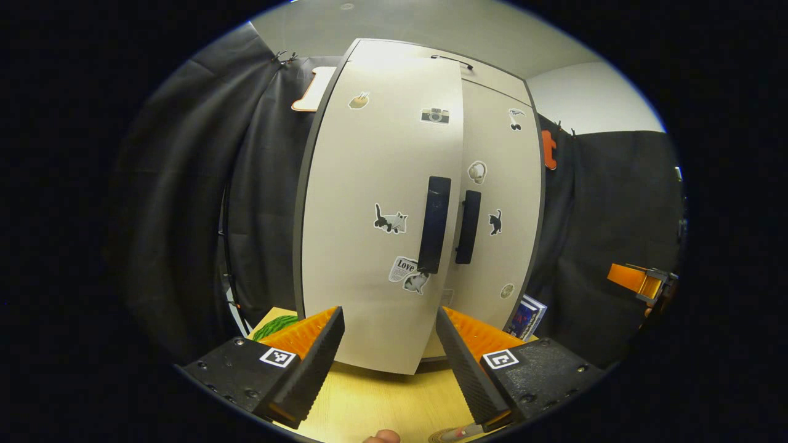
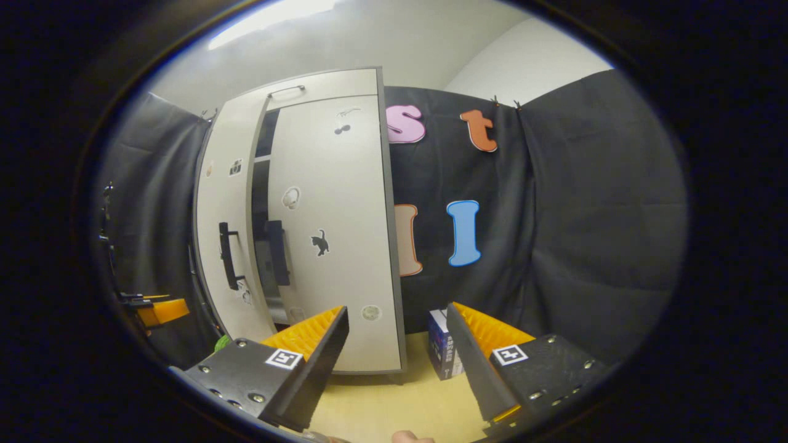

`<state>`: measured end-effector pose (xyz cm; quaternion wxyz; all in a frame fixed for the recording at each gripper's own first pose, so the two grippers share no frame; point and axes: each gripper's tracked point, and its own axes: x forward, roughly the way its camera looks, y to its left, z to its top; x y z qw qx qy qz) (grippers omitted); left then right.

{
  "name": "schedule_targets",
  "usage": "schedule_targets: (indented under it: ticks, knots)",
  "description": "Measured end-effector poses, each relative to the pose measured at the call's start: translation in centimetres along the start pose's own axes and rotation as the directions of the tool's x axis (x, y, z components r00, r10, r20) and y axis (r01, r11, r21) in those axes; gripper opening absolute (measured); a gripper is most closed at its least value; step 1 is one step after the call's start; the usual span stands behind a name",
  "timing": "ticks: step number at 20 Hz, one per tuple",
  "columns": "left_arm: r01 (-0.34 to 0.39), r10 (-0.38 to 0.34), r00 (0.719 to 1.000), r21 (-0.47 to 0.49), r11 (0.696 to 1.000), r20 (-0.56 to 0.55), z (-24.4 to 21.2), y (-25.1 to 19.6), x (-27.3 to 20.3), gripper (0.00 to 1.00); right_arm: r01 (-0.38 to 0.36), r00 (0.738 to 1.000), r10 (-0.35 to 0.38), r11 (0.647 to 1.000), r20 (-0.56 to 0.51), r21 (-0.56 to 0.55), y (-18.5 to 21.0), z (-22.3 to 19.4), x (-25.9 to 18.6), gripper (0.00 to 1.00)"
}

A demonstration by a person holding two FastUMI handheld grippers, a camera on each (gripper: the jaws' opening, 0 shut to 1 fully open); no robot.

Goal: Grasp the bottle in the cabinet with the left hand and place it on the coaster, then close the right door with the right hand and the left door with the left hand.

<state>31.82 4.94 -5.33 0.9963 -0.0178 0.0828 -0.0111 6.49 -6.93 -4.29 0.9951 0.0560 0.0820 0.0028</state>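
1. The left door (image 1: 375,209) hangs slightly ajar, its handle (image 1: 434,224) facing the left gripper (image 1: 389,354), whose fingers are spread and empty.
2. The right door (image 2: 332,234) looks shut; closing the left seems the step in hand, and it needs a push.
3. The right gripper (image 2: 397,357) is spread, empty.
4. I cannot make out the bottle or coaster.

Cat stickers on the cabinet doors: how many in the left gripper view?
3: a grey-and-white cat sticker mid left door, another below it by the handle, and a black cat sticker on the right door.
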Motion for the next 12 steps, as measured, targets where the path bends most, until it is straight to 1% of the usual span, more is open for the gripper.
schedule_targets:
  ticks: [1,2,3,4,10,11,12]
  knots:
    - [-0.001,0.001,1.000,0.000,1.000,0.000,0.00,-0.04,-0.04,0.94,0.000,1.000,0.000,1.000,0.000,0.000,-0.02,0.03,-0.03,0.96]
    - [-0.002,0.002,1.000,0.000,1.000,-0.001,-0.02,-0.02,-0.04,0.94,0.000,1.000,0.000,1.000,-0.002,0.000,-0.06,-0.06,-0.08,0.93]
    - [-0.004,0.004,1.000,0.000,1.000,-0.001,-0.09,-0.01,-0.08,0.94,0.000,1.000,0.000,1.000,-0.003,0.000,-0.09,-0.08,-0.11,0.93]
    - [-0.005,0.005,1.000,-0.001,1.000,-0.002,-0.11,0.04,-0.08,0.94,0.001,1.000,-0.001,1.000,-0.004,0.000,-0.10,-0.21,-0.20,0.96]
    - [-0.013,0.013,1.000,-0.001,1.000,-0.006,-0.42,0.12,-0.26,0.94,-0.002,1.000,0.002,1.000,-0.010,-0.001,-0.09,-0.44,-0.26,0.96]
    - [-0.014,0.014,1.000,0.001,1.000,-0.006,-0.50,0.11,-0.31,0.94,-0.003,1.000,0.003,1.000,-0.011,0.000,-0.06,-0.45,-0.24,0.93]
    - [-0.015,0.015,1.000,0.002,1.000,-0.007,-0.52,0.11,-0.36,0.94,-0.004,1.000,0.004,1.000,-0.011,-0.001,-0.05,-0.57,-0.26,0.96]
